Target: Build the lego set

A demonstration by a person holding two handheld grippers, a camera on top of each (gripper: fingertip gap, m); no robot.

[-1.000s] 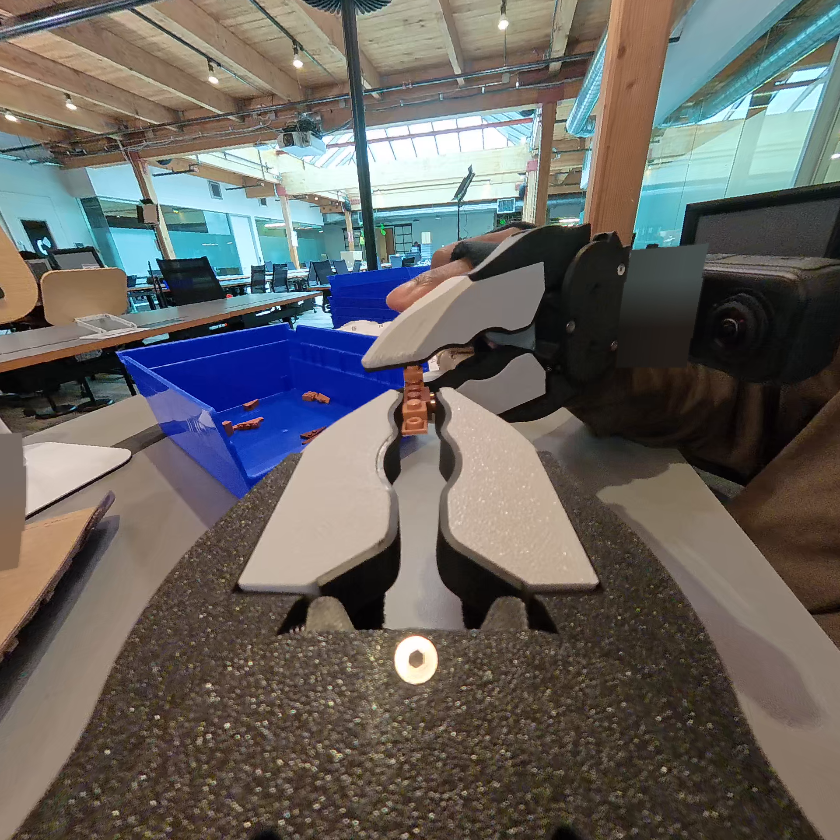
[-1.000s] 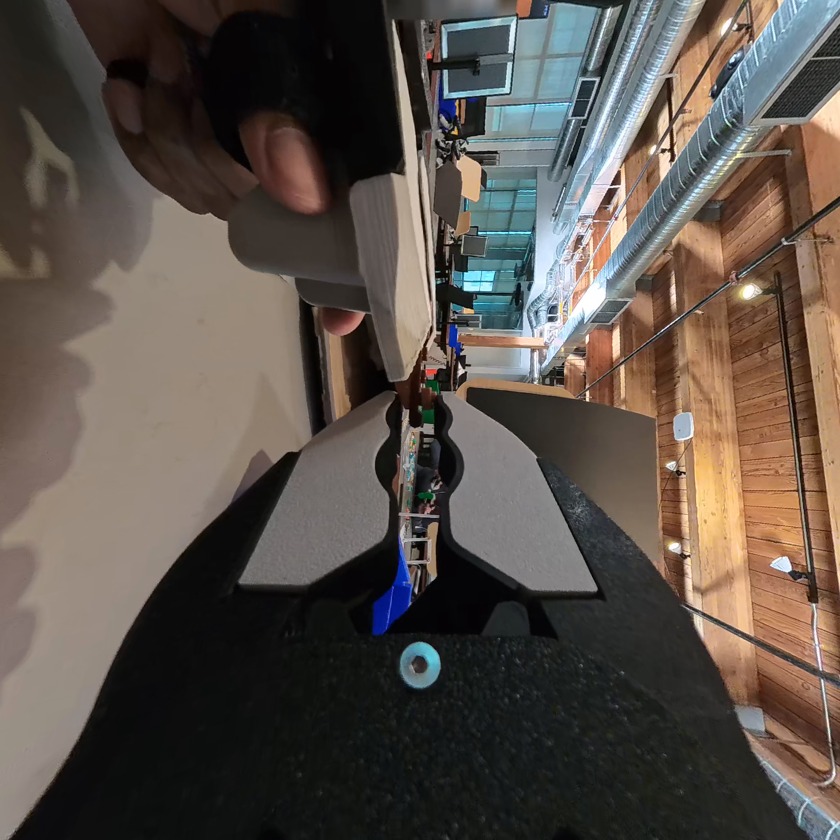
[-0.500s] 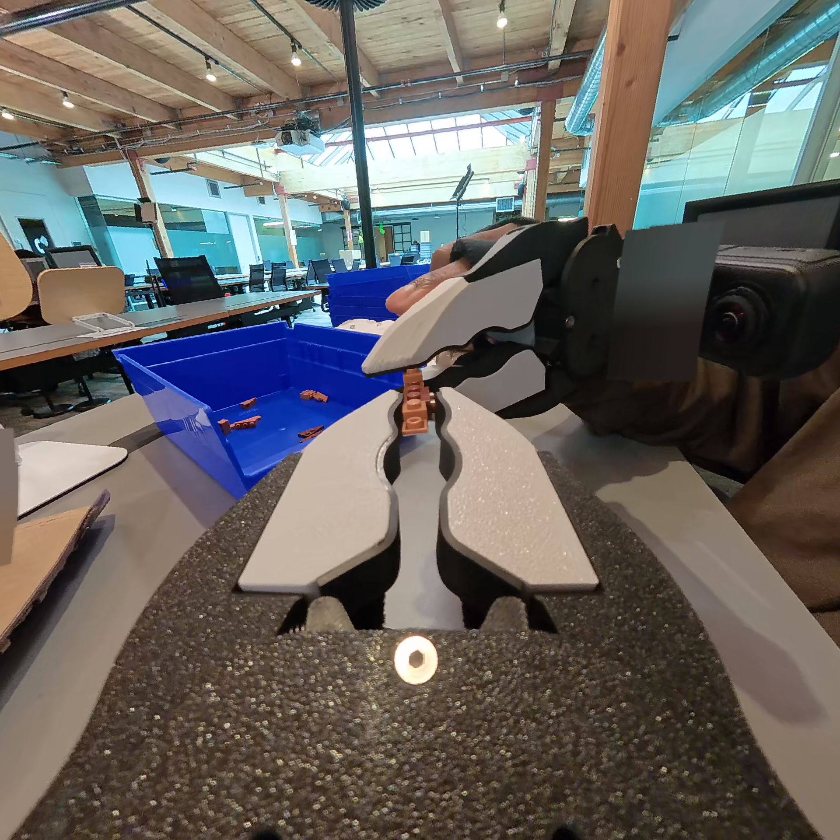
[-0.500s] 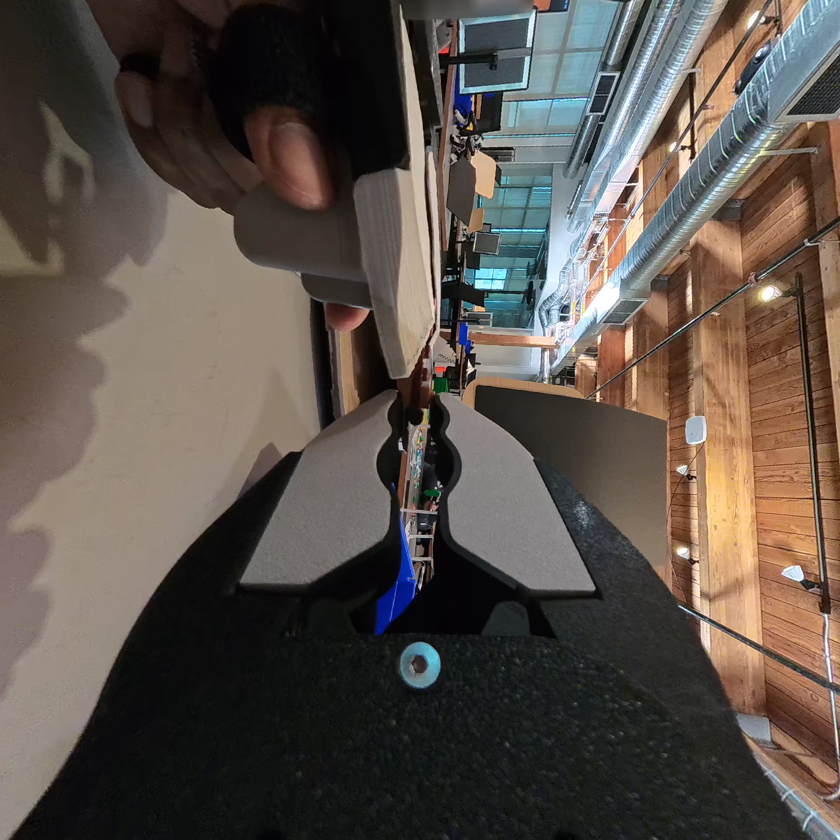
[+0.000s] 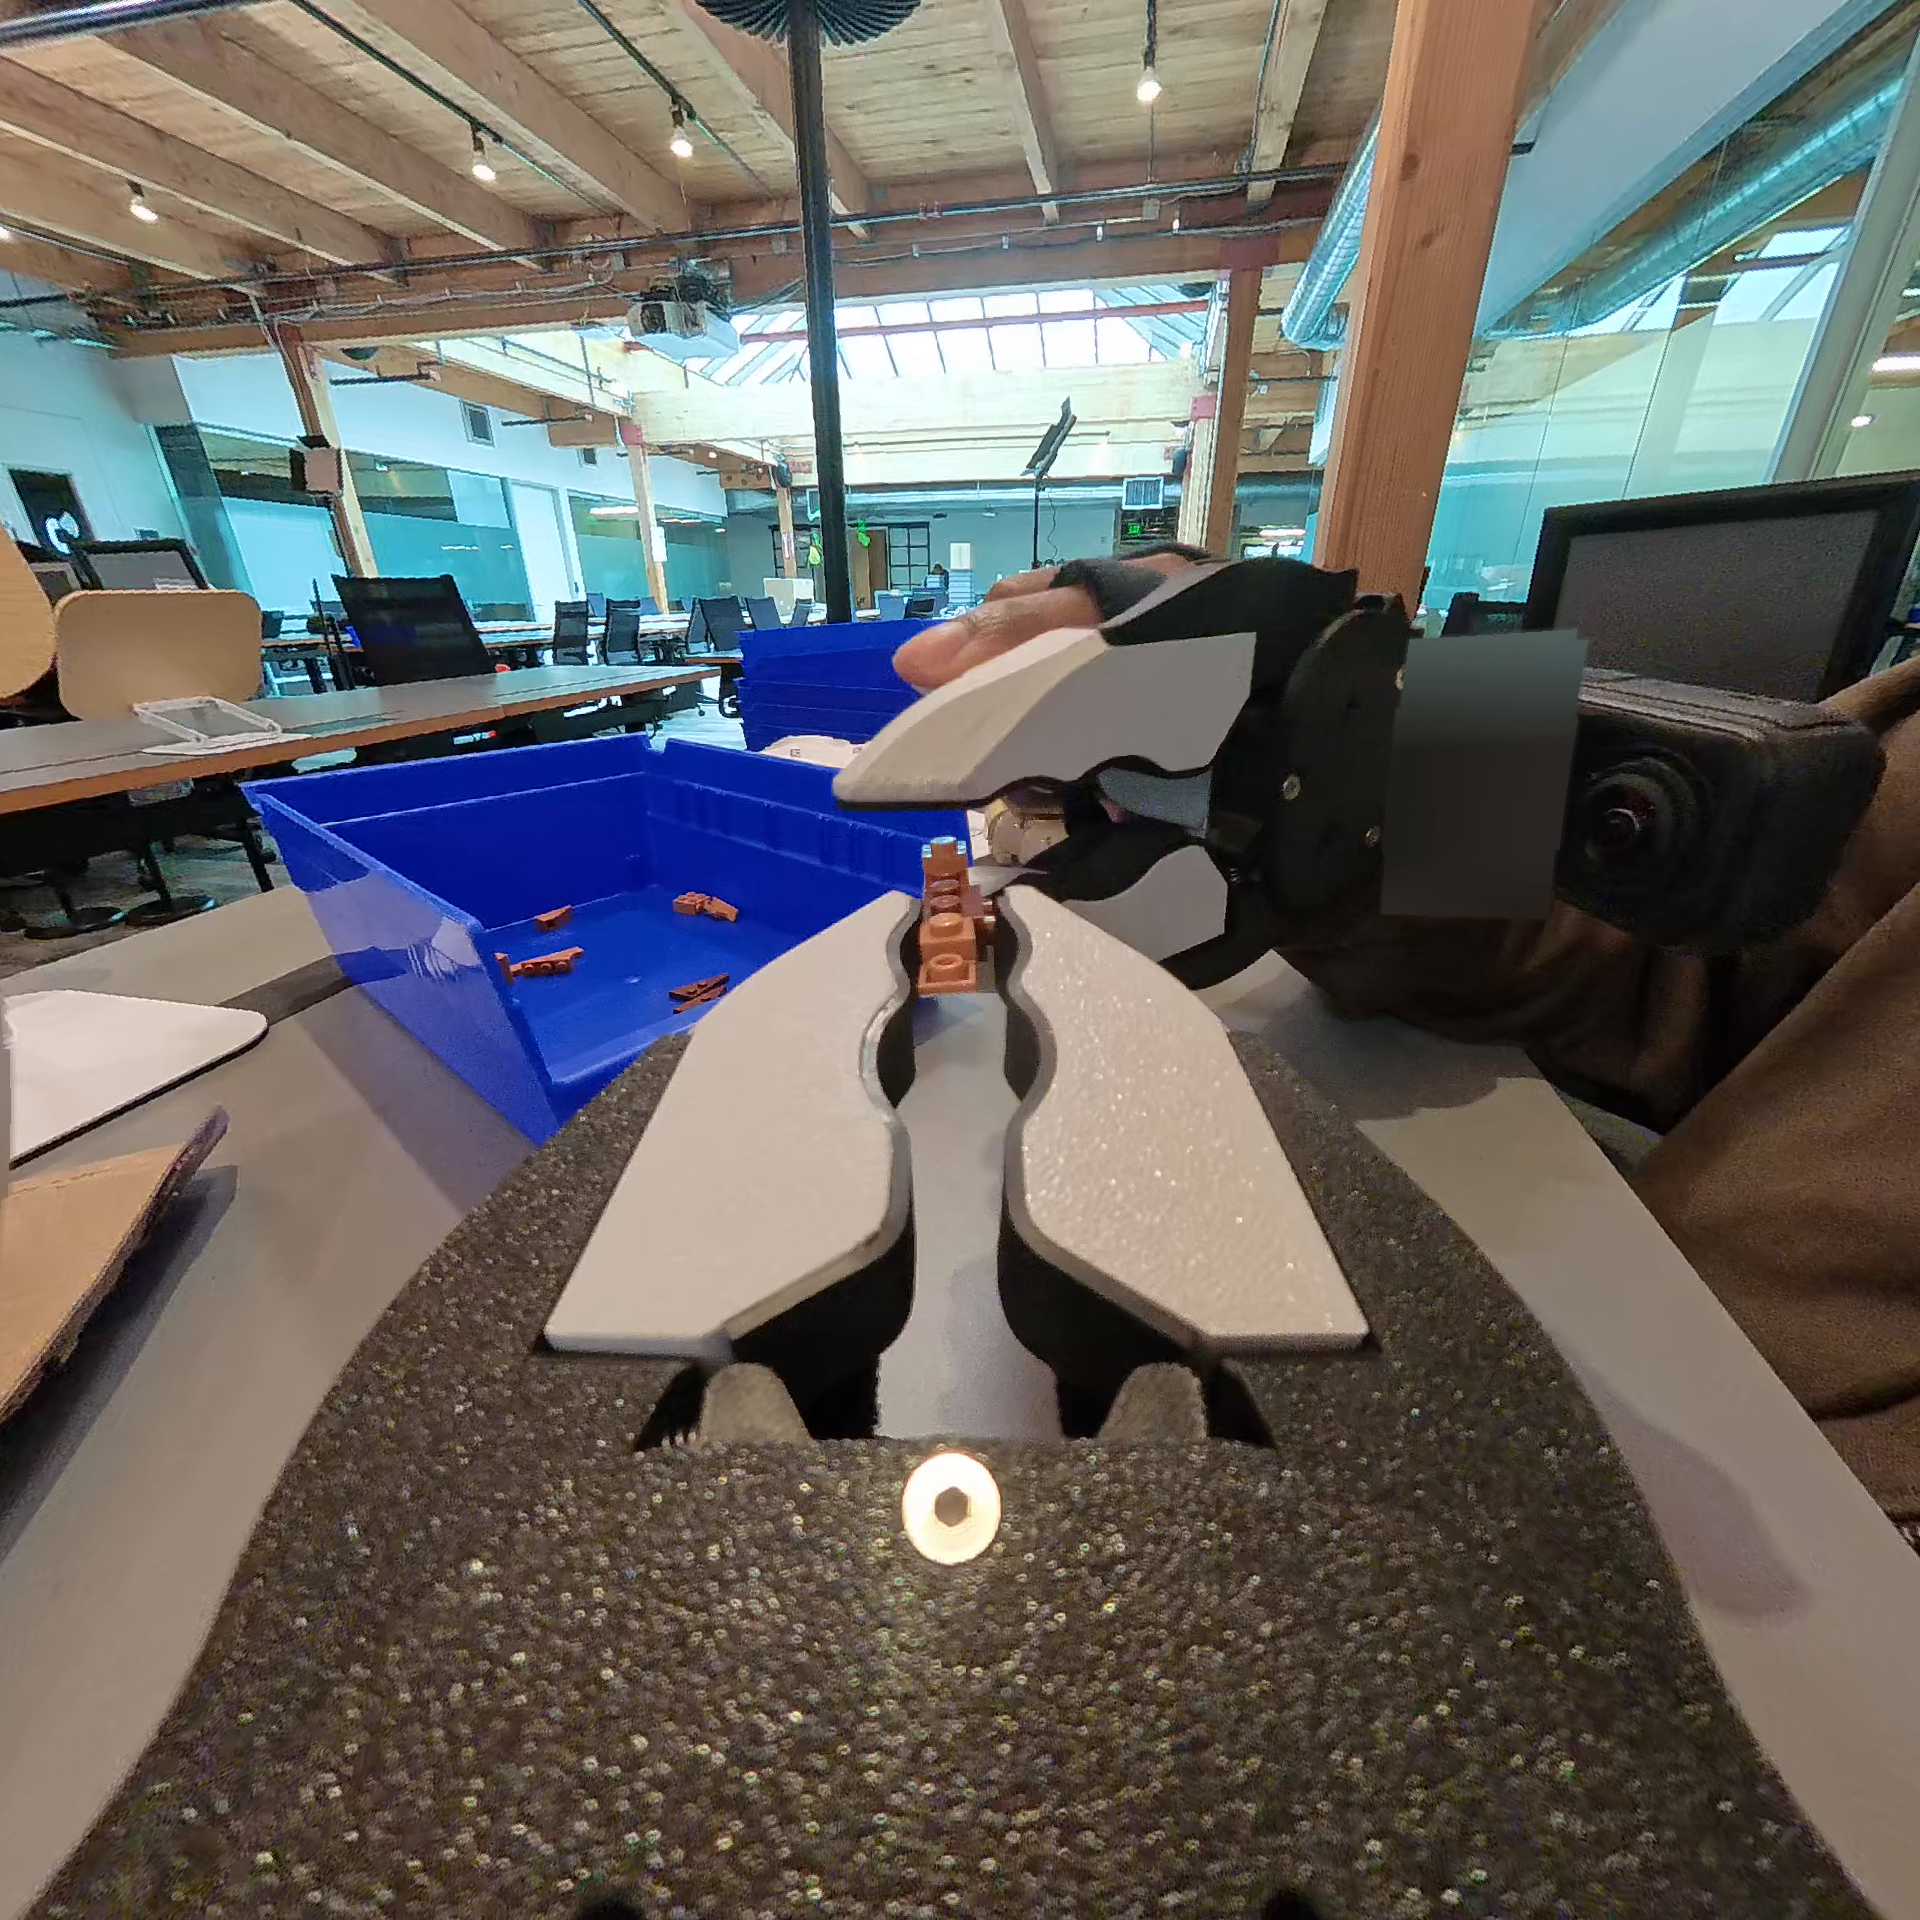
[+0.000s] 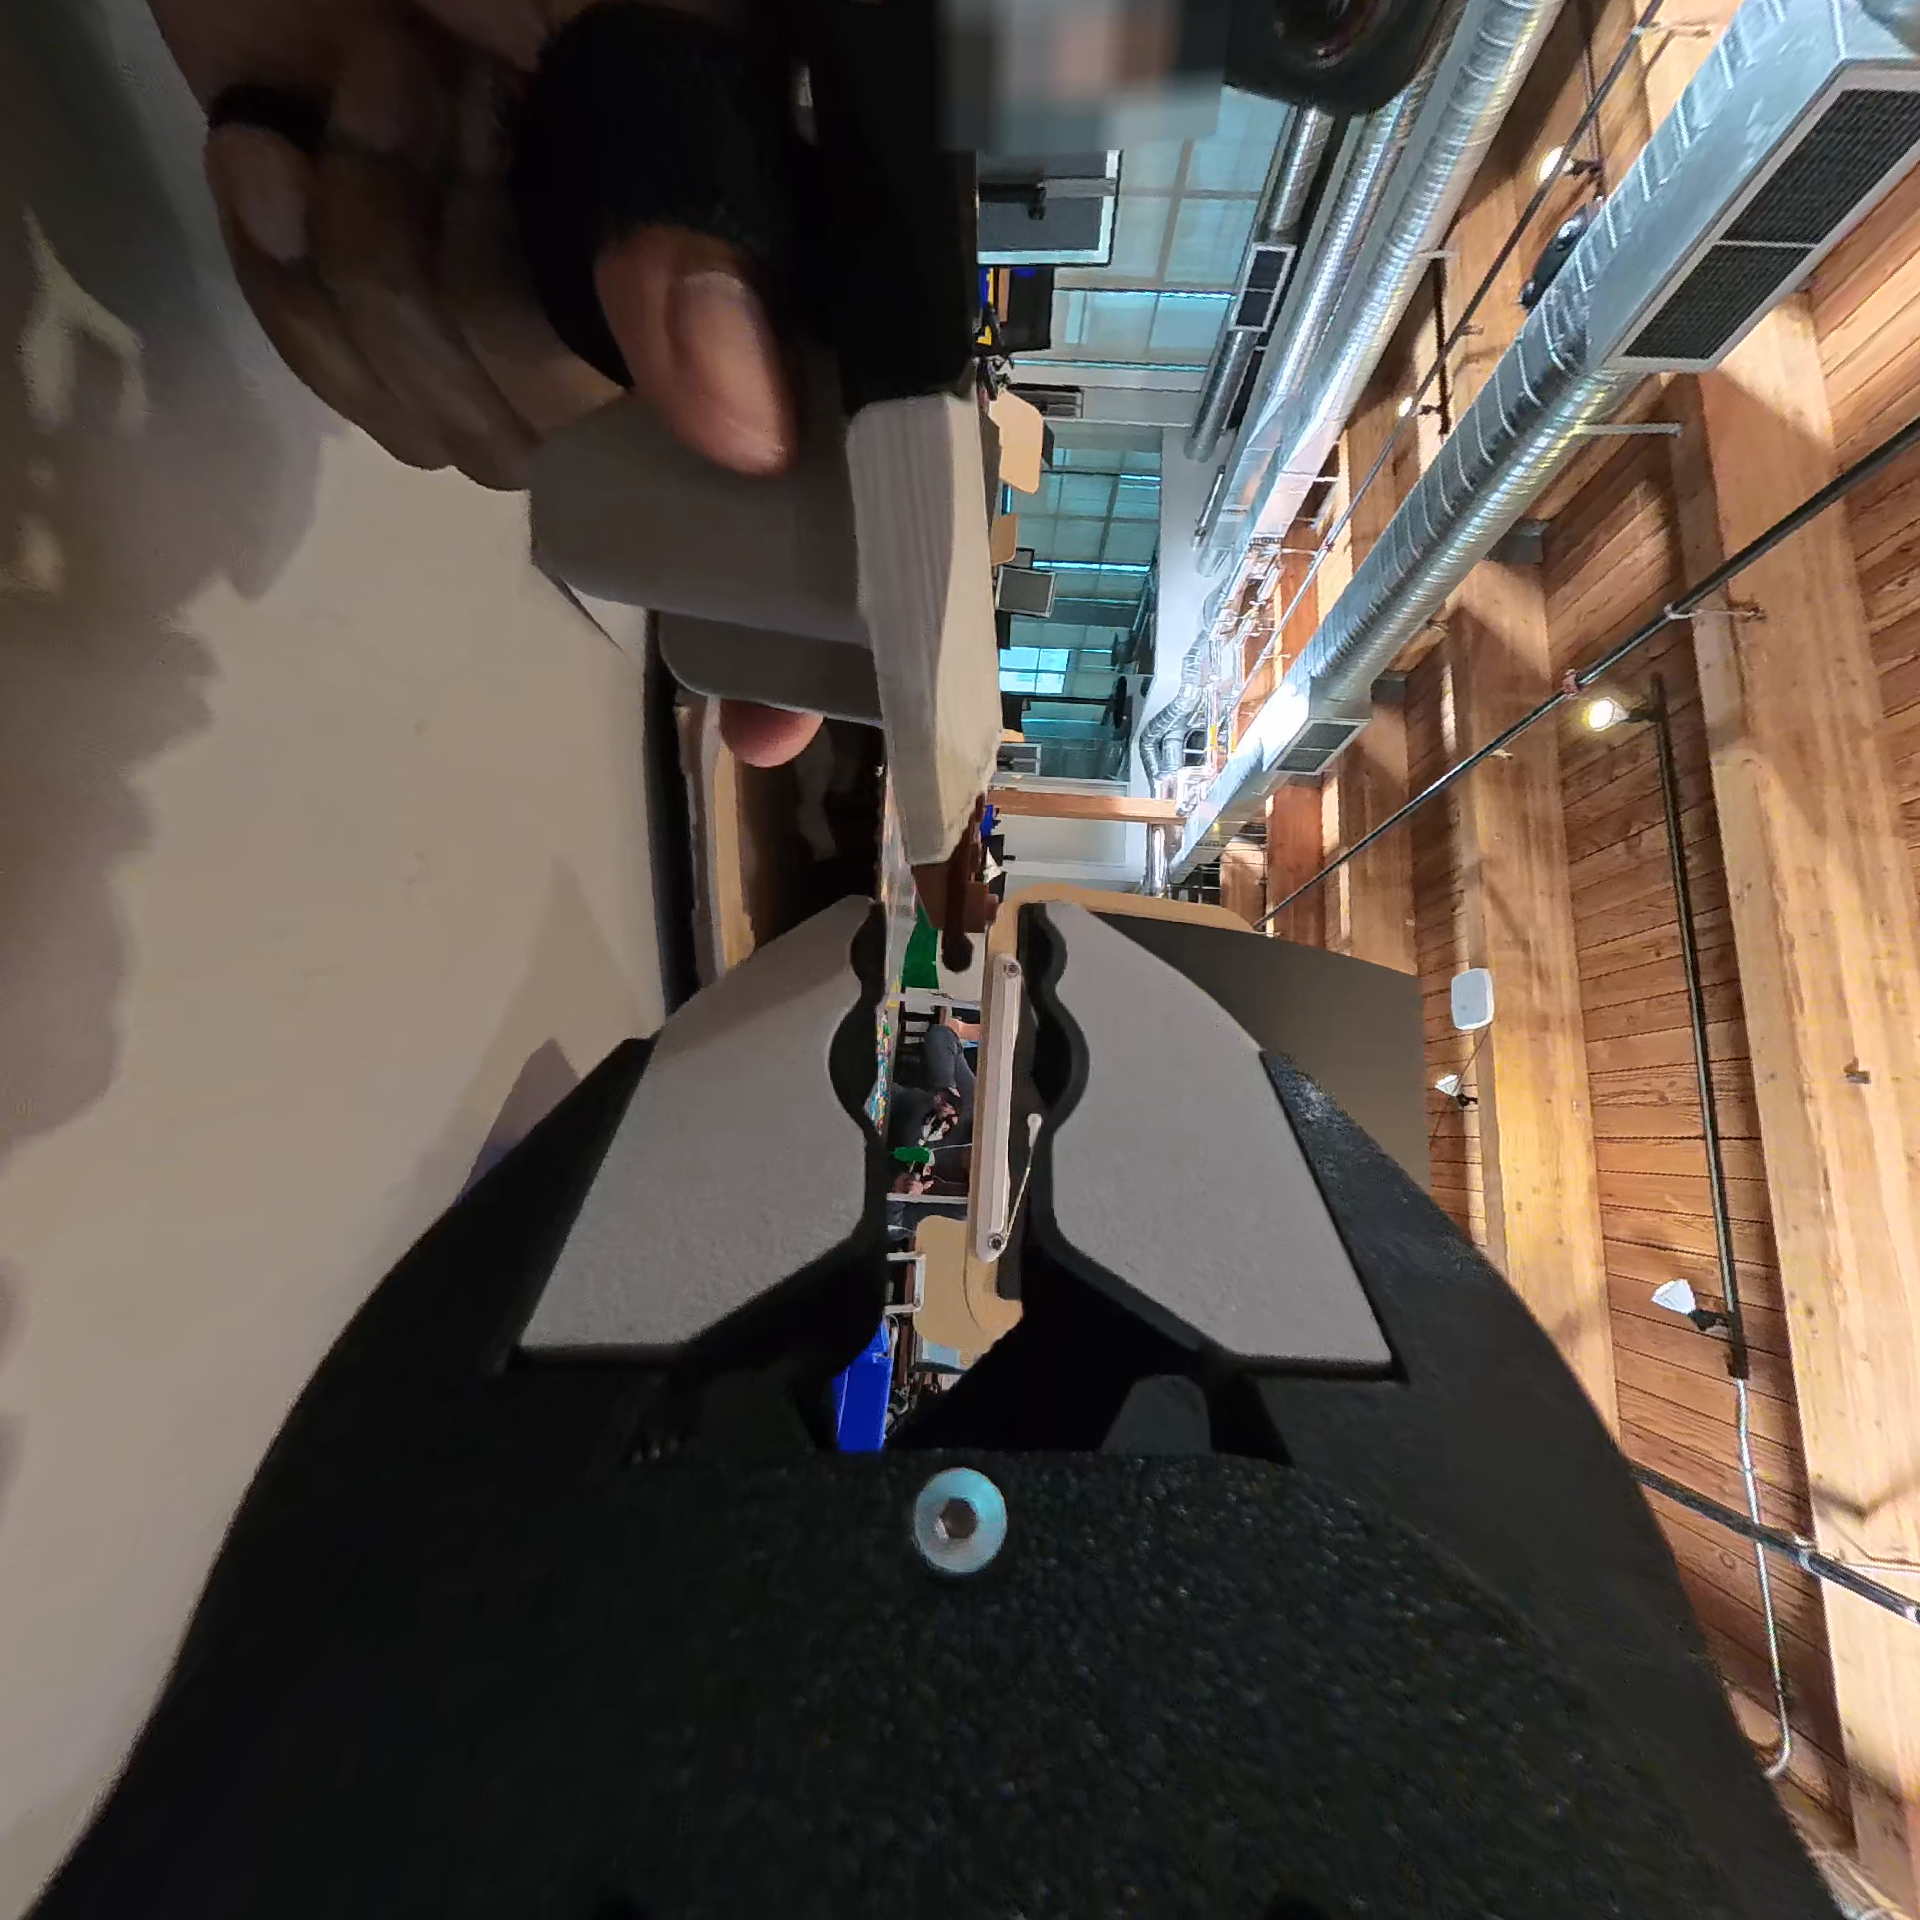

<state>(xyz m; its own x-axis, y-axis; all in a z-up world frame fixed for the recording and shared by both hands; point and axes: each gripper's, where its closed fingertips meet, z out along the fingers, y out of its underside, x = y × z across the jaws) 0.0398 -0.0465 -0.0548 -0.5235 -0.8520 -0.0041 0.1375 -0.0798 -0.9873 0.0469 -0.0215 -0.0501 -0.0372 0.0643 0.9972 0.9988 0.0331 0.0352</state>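
My left gripper (image 5: pixel 948 940) is shut on a small stack of brown bricks (image 5: pixel 948 920) and holds it just above the grey table (image 5: pixel 312 1195). The stack stands up past the fingertips and has a pale stud on top. In the left wrist view my right gripper (image 5: pixel 925 826) comes in from the right with its jaws apart. Its upper finger (image 5: pixel 1039 717) is clear above the stack. In the right wrist view the brown bricks (image 6: pixel 961 883) hang from the left gripper's finger (image 6: pixel 925 623). They sit between my right fingertips (image 6: pixel 831 966) without touching either one.
A blue bin (image 5: pixel 416 935) with several loose brown pieces (image 5: pixel 540 966) stands just left of the grippers. A white board (image 5: pixel 104 1049) and cardboard (image 5: pixel 62 1247) lie at the left edge. A dark monitor (image 5: pixel 1714 582) and a person's brown sleeve (image 5: pixel 1766 1039) fill the right. The tips of both grippers are at nearly the same place.
My right gripper was closed on the top of the brick stack and has now opened and let go. My left gripper keeps its hold and has barely moved.
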